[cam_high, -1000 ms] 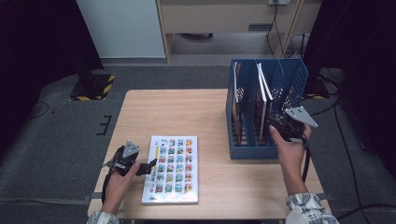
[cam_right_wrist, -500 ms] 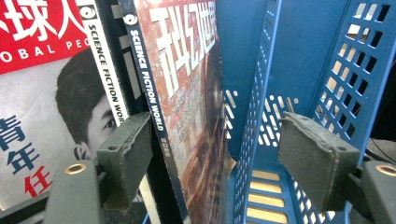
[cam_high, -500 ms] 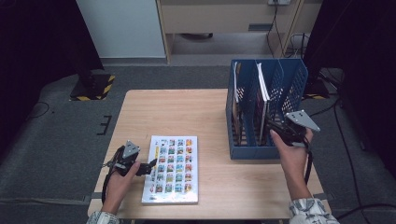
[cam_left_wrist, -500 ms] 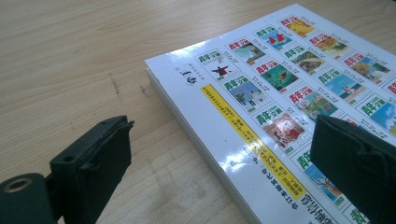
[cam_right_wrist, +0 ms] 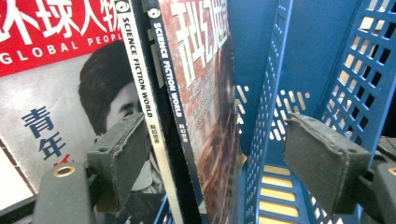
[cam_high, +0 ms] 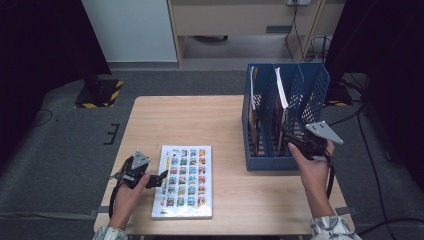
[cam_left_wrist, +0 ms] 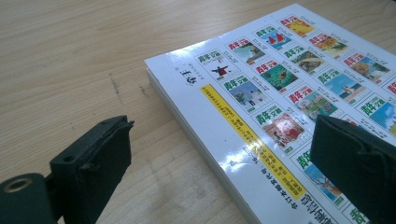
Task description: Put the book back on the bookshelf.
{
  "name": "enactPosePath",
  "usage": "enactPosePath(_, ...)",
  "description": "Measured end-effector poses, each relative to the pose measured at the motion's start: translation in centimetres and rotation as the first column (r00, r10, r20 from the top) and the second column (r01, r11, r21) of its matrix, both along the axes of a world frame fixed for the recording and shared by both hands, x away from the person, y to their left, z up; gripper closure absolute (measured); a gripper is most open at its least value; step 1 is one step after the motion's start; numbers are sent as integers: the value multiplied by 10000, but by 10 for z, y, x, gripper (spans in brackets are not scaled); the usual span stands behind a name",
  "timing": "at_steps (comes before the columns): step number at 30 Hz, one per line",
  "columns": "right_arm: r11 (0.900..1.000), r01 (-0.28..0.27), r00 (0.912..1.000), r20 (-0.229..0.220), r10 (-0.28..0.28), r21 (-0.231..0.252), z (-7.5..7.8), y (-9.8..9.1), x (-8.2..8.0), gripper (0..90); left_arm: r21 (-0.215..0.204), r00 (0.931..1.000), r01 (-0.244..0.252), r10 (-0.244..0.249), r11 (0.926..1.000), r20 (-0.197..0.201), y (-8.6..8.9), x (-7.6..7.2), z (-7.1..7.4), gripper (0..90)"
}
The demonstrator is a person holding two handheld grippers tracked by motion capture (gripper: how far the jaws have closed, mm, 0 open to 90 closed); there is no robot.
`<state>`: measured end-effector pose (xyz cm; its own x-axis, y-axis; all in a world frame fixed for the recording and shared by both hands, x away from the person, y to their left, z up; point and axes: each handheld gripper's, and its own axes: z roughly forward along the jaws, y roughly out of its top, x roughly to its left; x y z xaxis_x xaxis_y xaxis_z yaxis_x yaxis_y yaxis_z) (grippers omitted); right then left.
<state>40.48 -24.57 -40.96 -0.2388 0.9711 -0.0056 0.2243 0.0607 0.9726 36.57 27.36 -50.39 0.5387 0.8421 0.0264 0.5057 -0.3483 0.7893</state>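
Your right gripper point(cam_right_wrist: 224, 163) sits at the open front of the blue rack point(cam_high: 300, 100), and its jaws have just been opening; they stand wide apart now, pressing on nothing. Between them stand the spines of two magazines point(cam_right_wrist: 187, 93) and the rack's mesh divider point(cam_right_wrist: 261, 116), the magazines nearer the left jaw, with a red-headed magazine point(cam_right_wrist: 51, 70) behind that jaw. Your left gripper point(cam_left_wrist: 219, 172) hovers low over the table point(cam_left_wrist: 70, 56) with its jaws apart, the book point(cam_left_wrist: 280, 98) lying flat with its near edge between them, under the right jaw.
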Motion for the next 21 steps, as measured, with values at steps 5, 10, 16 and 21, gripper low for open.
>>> enactPosePath(5,9999,-106,9999,-88,106,47,0,2,-1,186,5,10000,0,0,10000,0,0,0,0,48)
enactPosePath(10,9996,-267,9995,-189,268,93,1,4,-3,163,10,10000,9,-9,10000,-8,0,0,0,48)
enactPosePath(16,9989,-452,9982,-392,457,139,-1,6,-4,131,17,10000,21,-21,10000,-18,0,0,0,48)
enactPosePath(21,9980,-622,9964,-564,626,82,-2,6,-7,102,11,10000,7,-7,10000,-19,0,0,0,48)
